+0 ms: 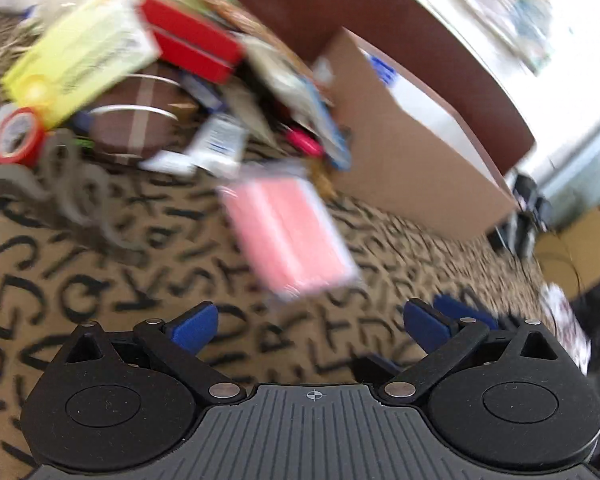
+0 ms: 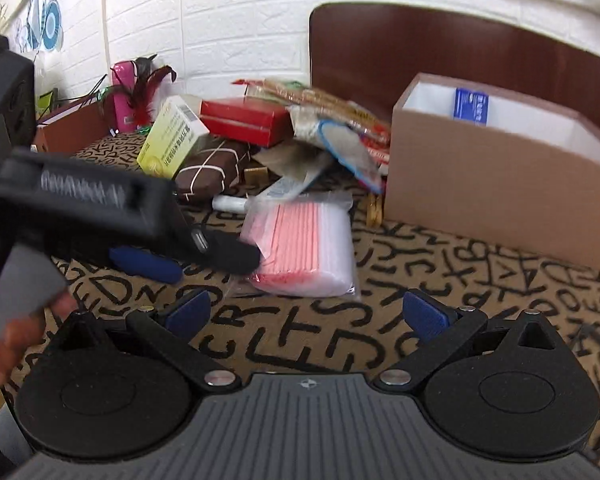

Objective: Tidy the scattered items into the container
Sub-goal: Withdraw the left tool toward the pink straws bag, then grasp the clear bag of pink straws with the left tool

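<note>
A clear bag of pink sheets [image 2: 304, 244] lies on the letter-print cloth; the left wrist view shows it [image 1: 288, 240] blurred, just ahead of my open, empty left gripper [image 1: 312, 326]. In the right wrist view the left gripper [image 2: 204, 258] reaches in from the left, its fingers beside the bag's left edge. My right gripper [image 2: 306, 316] is open and empty, just short of the bag. The brown cardboard box [image 2: 500, 184] stands at the right with a blue-and-white packet [image 2: 471, 106] inside. A pile behind holds a yellow box [image 2: 172, 138], a red box [image 2: 244, 118] and a brown parcel [image 2: 210, 170].
A white tube [image 2: 230, 203] and snack packets [image 2: 340, 136] lie in the pile. A pink bottle [image 2: 123, 94] with feathers stands at the back left by the white brick wall. A brown board [image 2: 420, 48] rises behind the box. A roll of tape [image 1: 18, 136] lies at the left.
</note>
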A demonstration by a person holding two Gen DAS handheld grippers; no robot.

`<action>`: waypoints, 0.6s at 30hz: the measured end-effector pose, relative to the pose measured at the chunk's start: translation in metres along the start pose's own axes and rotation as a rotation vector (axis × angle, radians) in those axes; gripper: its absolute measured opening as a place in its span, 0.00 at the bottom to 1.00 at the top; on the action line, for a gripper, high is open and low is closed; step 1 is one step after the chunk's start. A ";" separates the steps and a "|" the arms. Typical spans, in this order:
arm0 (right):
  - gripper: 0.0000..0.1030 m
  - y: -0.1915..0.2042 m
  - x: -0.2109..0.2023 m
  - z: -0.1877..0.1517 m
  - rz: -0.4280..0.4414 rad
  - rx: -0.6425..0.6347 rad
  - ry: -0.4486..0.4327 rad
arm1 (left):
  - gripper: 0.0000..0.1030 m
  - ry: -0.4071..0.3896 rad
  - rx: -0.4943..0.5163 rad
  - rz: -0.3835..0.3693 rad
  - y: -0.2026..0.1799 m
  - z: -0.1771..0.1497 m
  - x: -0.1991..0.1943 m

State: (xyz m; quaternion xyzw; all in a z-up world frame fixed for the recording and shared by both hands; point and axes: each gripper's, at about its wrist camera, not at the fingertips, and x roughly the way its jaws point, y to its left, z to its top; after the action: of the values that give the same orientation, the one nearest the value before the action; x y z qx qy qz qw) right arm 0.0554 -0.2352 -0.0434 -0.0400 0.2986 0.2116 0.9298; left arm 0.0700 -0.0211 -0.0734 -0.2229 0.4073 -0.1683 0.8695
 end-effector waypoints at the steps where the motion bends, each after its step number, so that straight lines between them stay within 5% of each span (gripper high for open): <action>1: 0.99 -0.002 0.004 0.002 0.005 0.000 0.000 | 0.99 -0.012 -0.003 0.004 0.003 0.004 -0.001; 12: 0.93 -0.014 0.046 0.017 0.086 0.006 0.022 | 0.87 0.031 -0.022 0.028 0.014 0.028 0.045; 16: 0.79 -0.021 0.061 0.020 0.119 0.052 0.051 | 0.84 0.030 -0.032 0.032 0.015 0.033 0.051; 18: 0.74 -0.024 0.069 0.020 0.132 0.088 0.075 | 0.73 0.038 -0.026 0.038 0.013 0.035 0.056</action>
State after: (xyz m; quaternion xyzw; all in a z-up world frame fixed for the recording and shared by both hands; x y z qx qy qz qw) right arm 0.1268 -0.2270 -0.0675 0.0126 0.3443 0.2575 0.9028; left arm 0.1330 -0.0277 -0.0958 -0.2232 0.4302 -0.1508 0.8616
